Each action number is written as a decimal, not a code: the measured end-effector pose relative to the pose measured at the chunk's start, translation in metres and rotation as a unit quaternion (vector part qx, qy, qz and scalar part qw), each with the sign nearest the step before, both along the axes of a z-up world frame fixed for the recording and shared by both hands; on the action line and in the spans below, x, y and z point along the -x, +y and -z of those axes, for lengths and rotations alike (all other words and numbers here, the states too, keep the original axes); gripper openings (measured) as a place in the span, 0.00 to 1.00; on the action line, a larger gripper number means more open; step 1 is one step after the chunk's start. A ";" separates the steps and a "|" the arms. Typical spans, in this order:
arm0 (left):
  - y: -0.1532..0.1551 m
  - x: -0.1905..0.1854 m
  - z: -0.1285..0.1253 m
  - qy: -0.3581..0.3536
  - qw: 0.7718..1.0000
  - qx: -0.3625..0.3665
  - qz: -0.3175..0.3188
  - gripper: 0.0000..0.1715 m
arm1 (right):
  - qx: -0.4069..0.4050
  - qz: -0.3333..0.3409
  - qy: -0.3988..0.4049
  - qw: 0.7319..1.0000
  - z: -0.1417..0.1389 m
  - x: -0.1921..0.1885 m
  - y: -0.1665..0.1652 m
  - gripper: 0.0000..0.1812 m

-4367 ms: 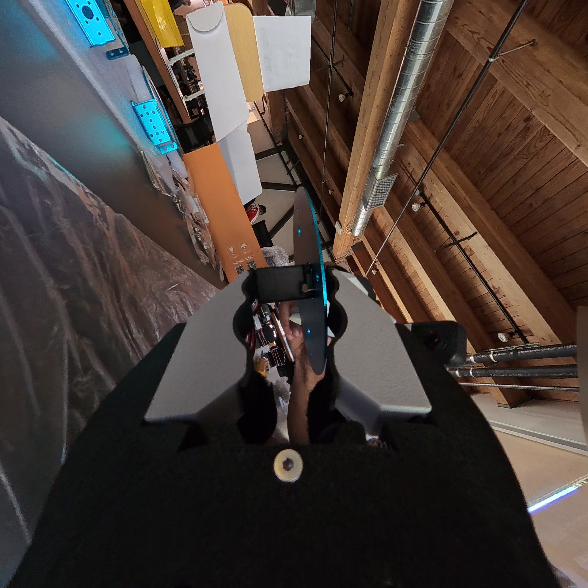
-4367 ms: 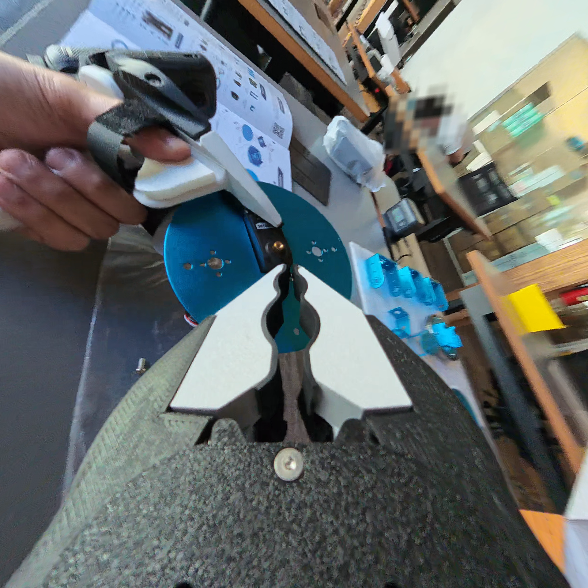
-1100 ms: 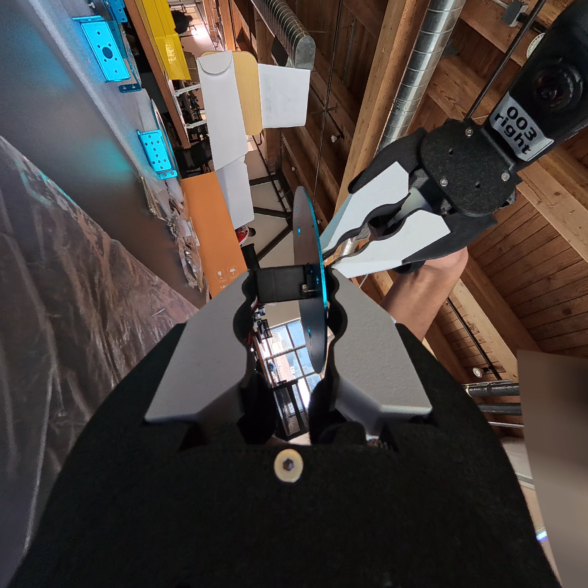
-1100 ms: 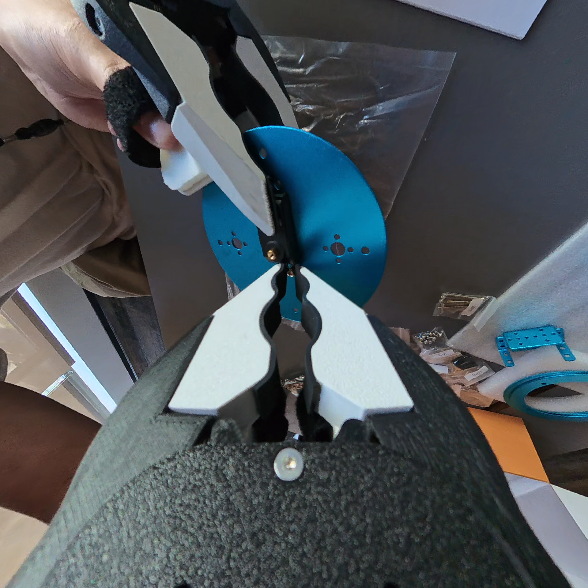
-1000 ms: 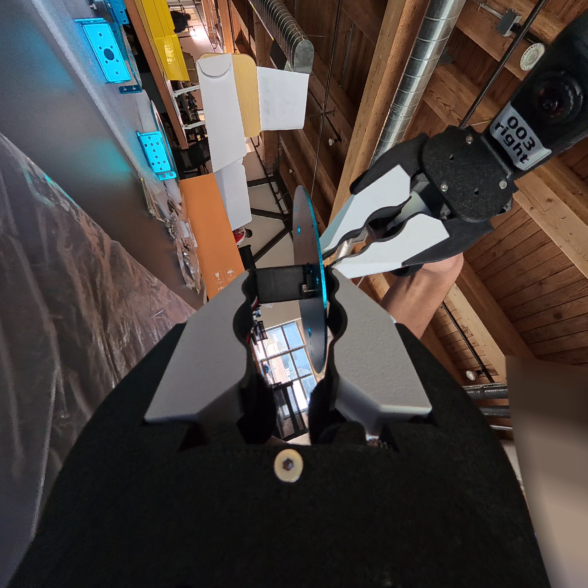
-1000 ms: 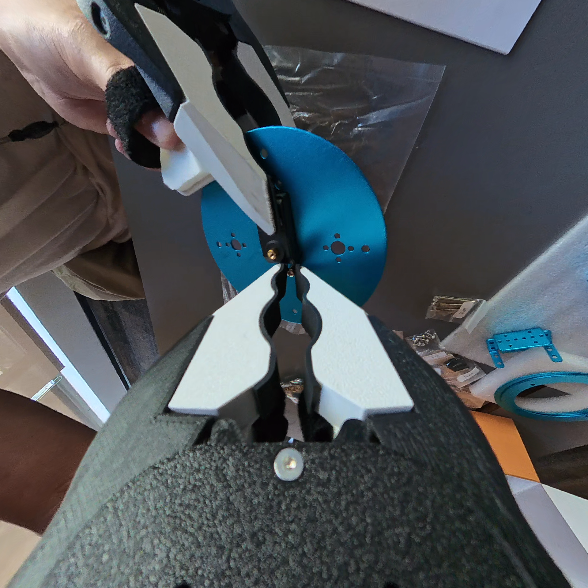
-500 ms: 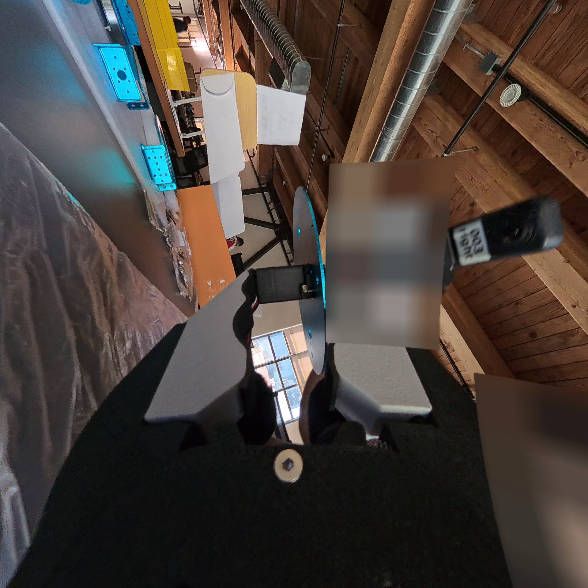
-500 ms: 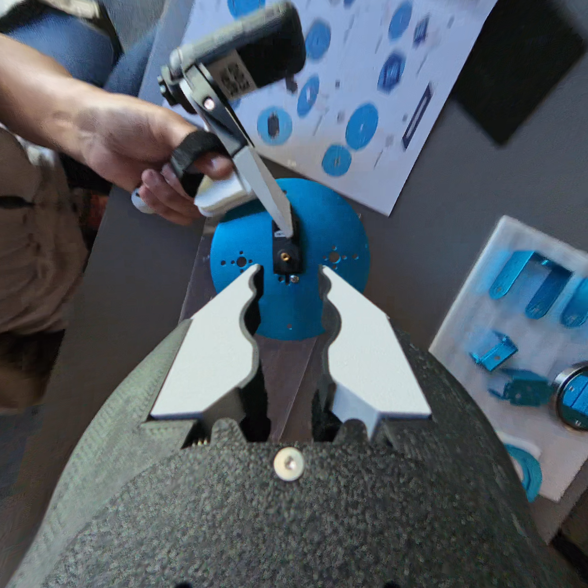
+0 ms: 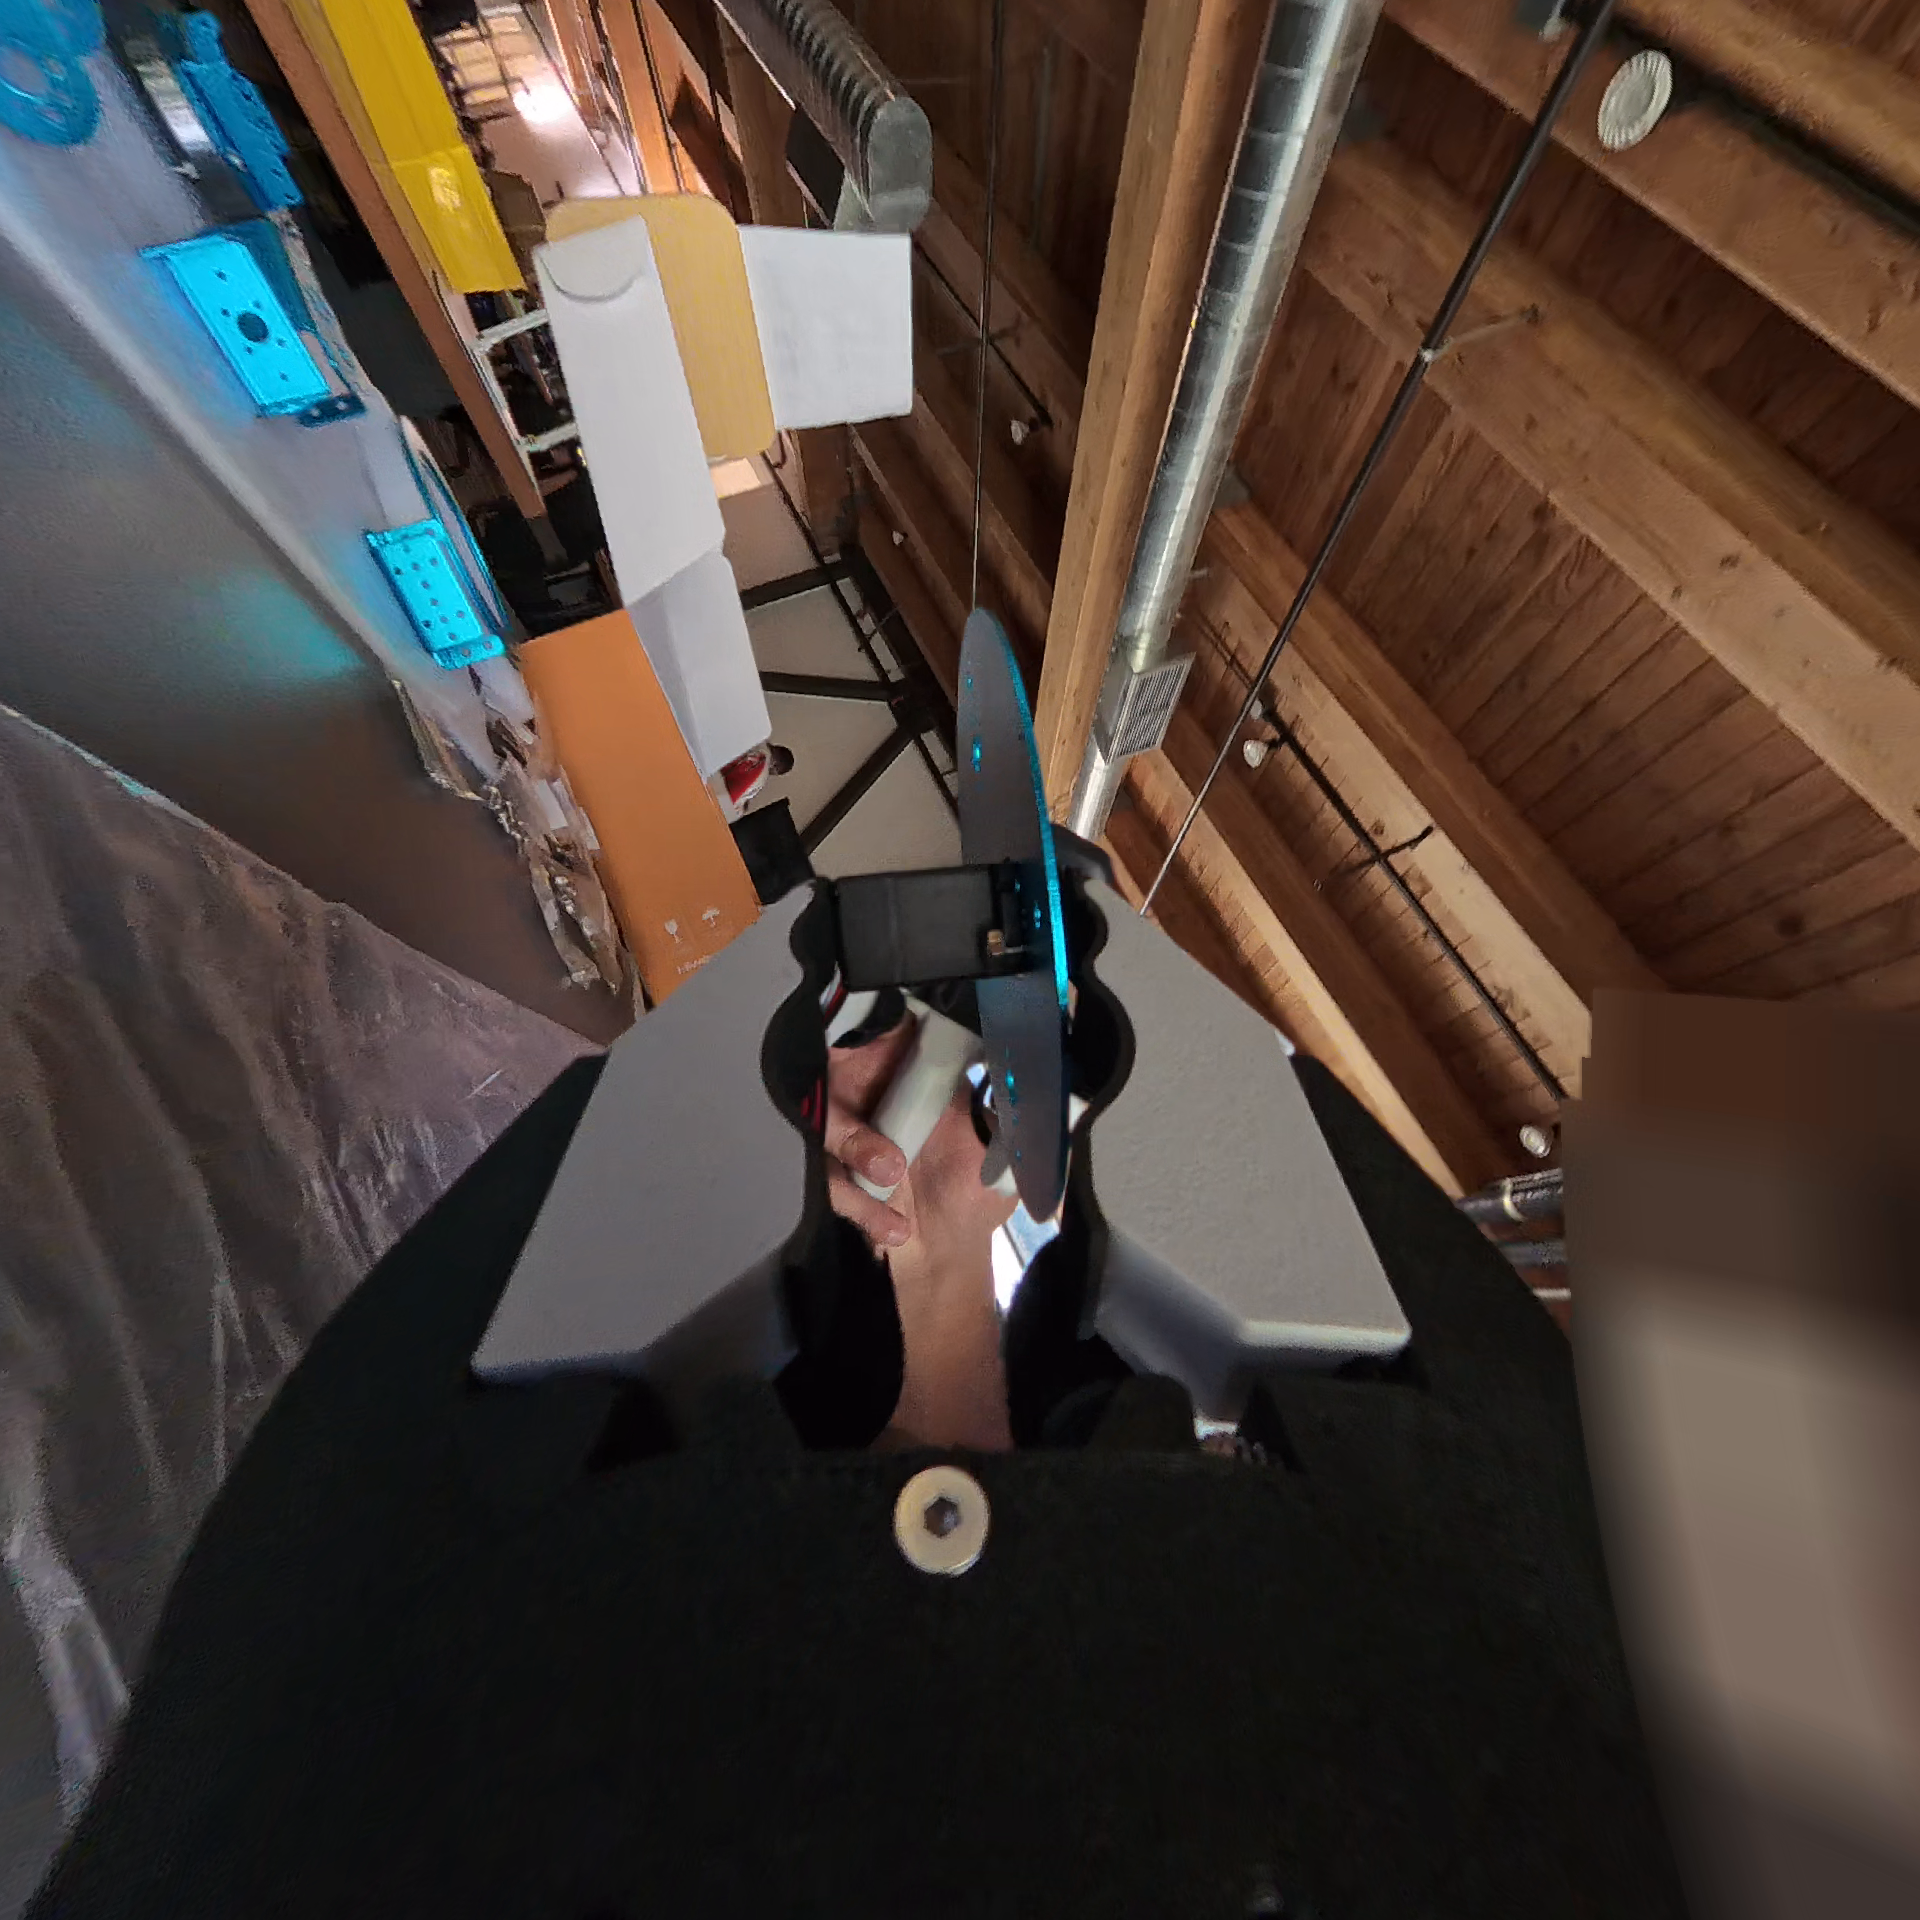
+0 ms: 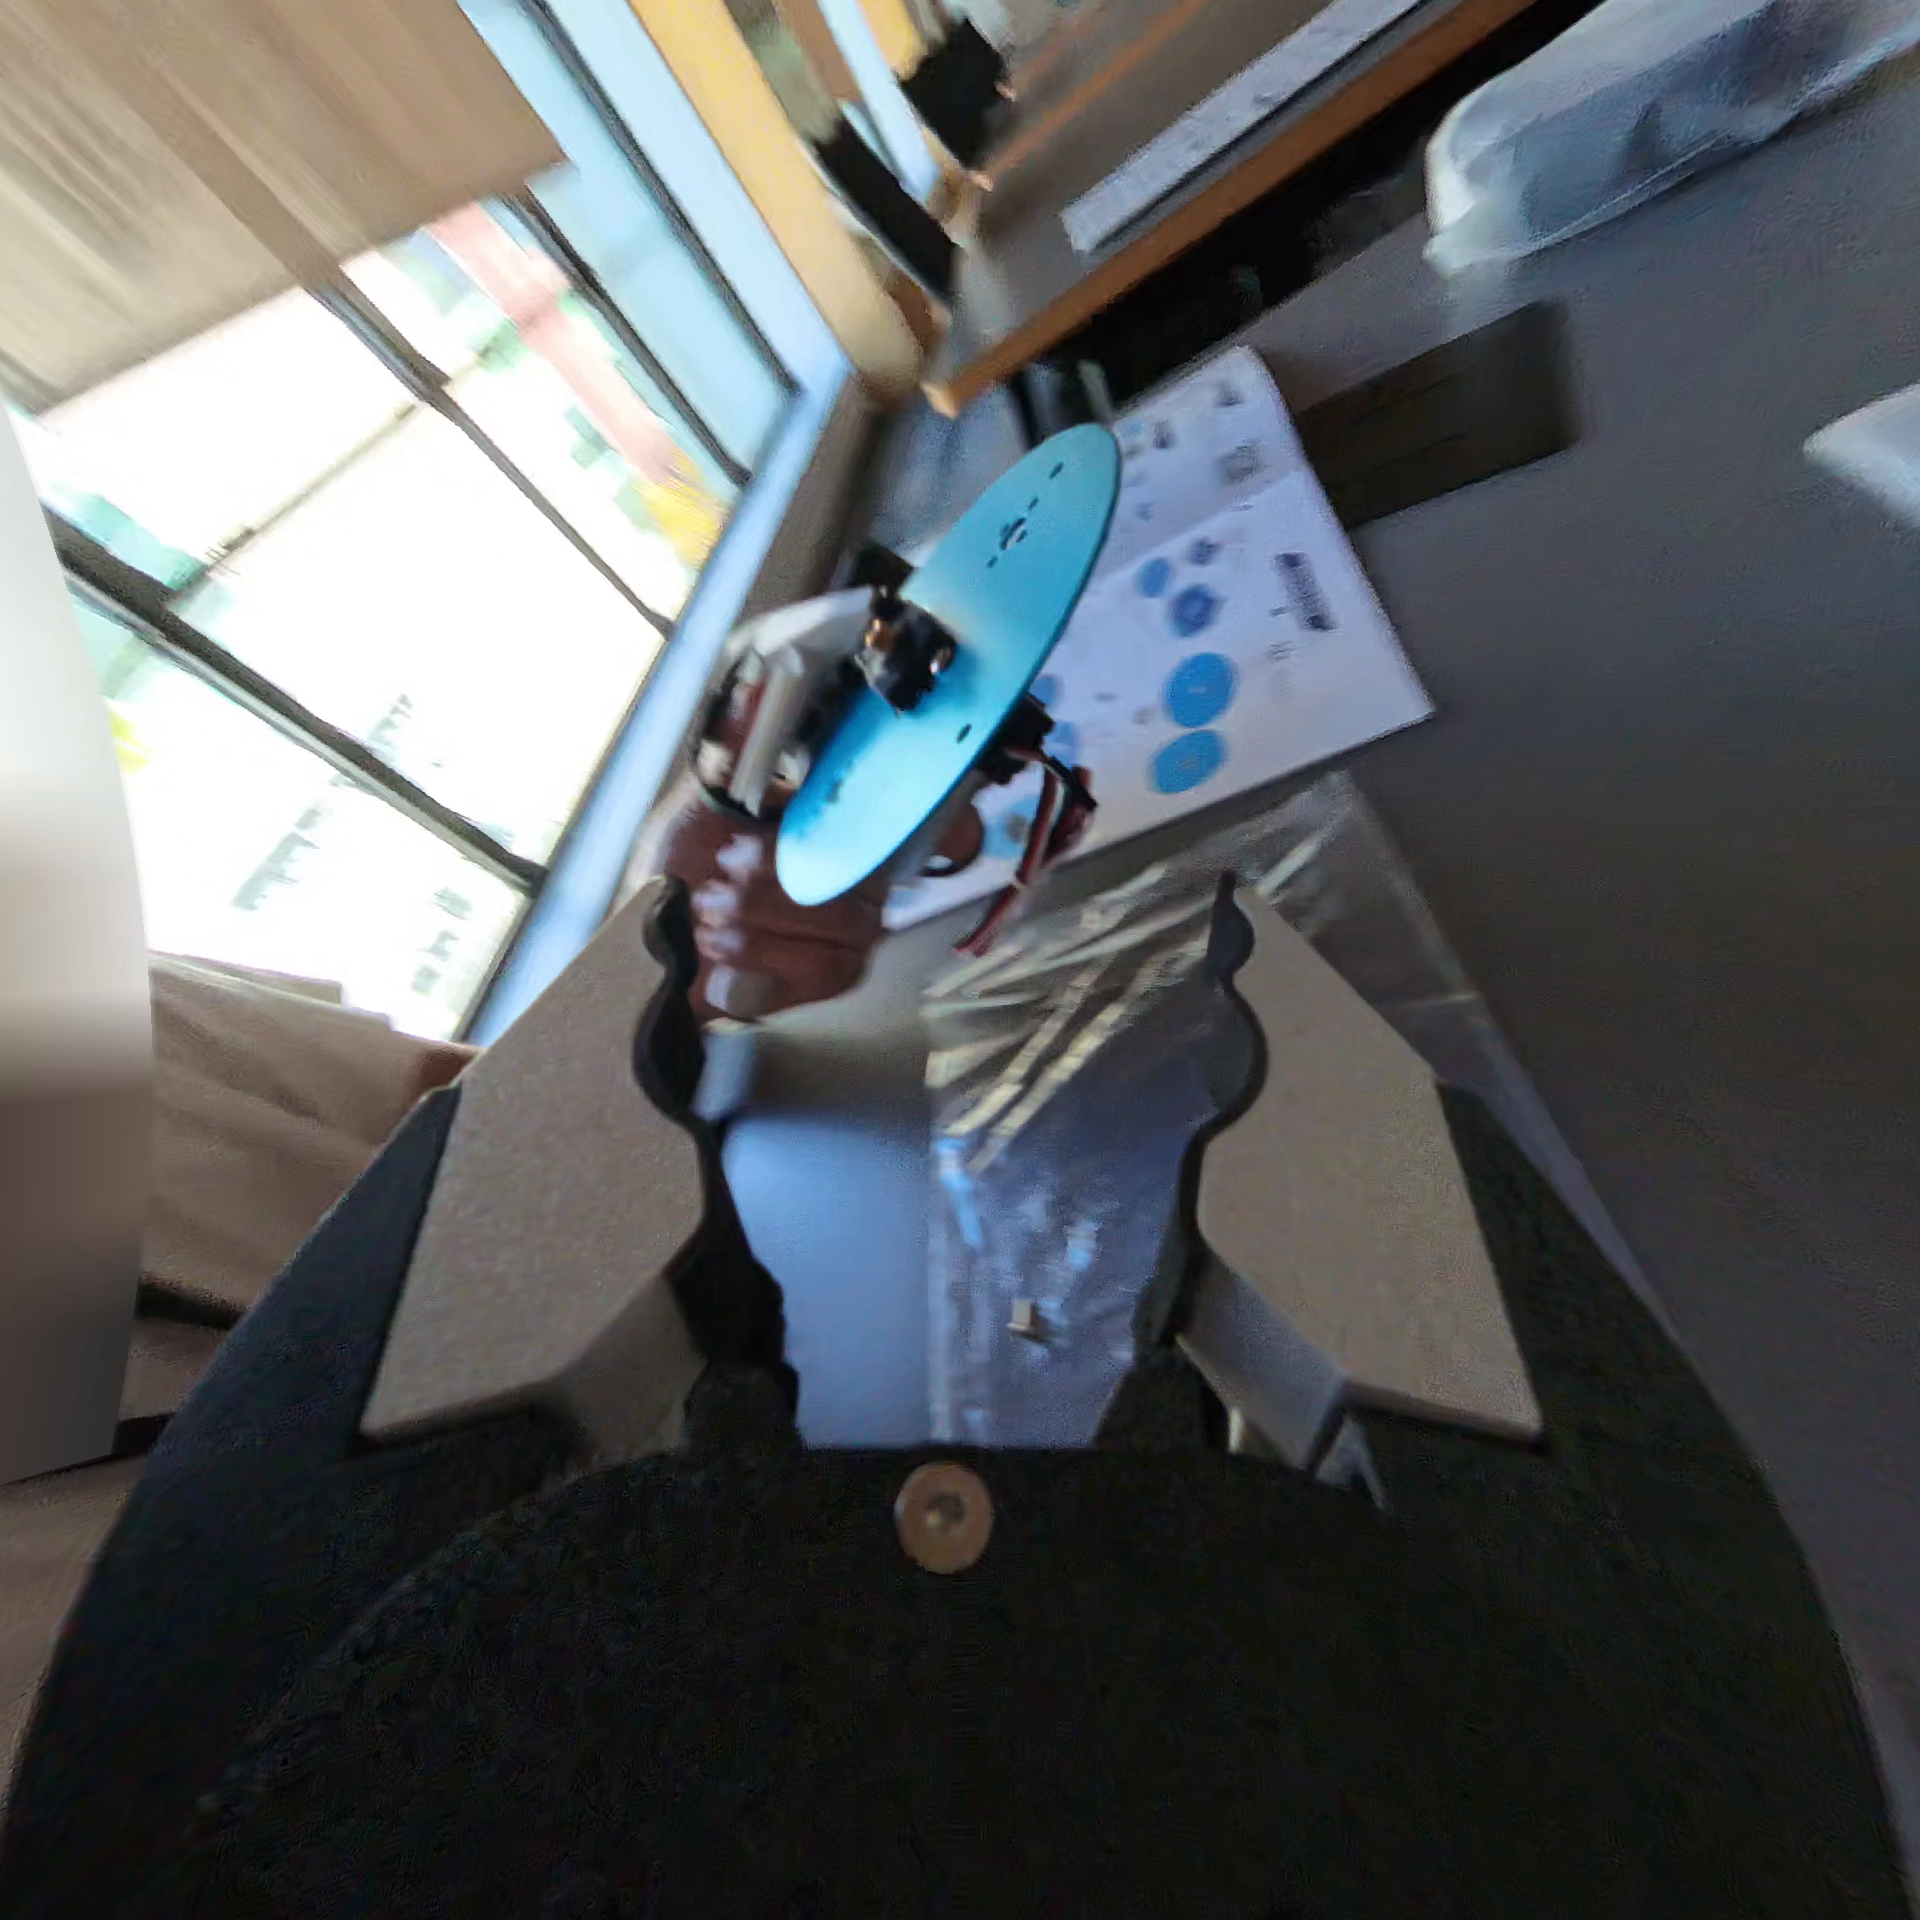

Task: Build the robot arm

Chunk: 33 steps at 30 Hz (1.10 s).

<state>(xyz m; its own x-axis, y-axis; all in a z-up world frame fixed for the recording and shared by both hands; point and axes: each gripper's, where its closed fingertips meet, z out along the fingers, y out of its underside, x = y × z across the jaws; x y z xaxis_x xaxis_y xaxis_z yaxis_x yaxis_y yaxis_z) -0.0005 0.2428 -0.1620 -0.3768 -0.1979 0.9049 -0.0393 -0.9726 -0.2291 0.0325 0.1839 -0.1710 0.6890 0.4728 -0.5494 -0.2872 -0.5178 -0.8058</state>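
Your left gripper point(image 9: 951, 925) is clamped on the black servo point(image 9: 914, 928) bolted to the blue disc point(image 9: 1013, 935), held up off the grey table point(image 10: 1683, 779); your right gripper point(image 10: 940, 935) gapes wide, holding nothing, near the clear plastic bag point(image 10: 1091, 1039); printed sheet point(image 10: 1247, 644) beyond.

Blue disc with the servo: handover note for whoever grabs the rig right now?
Left gripper: shut on the black servo bolted to the blue disc, which it holds edge-on, up off the table.
Right gripper: open, empty, fingers wide apart, set back from the disc; view is blurred.
Below: clear plastic bag and printed instruction sheet on the grey table. Spare blue brackets lie on the table farther off.
Done: servo sits on the disc. Whether its screws are in is not visible.
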 end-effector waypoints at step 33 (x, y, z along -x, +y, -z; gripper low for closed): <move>-0.071 -0.028 0.057 0.107 0.983 -0.060 0.135 0.26 | 0.136 -0.056 0.178 0.973 0.039 -0.007 -0.019 0.02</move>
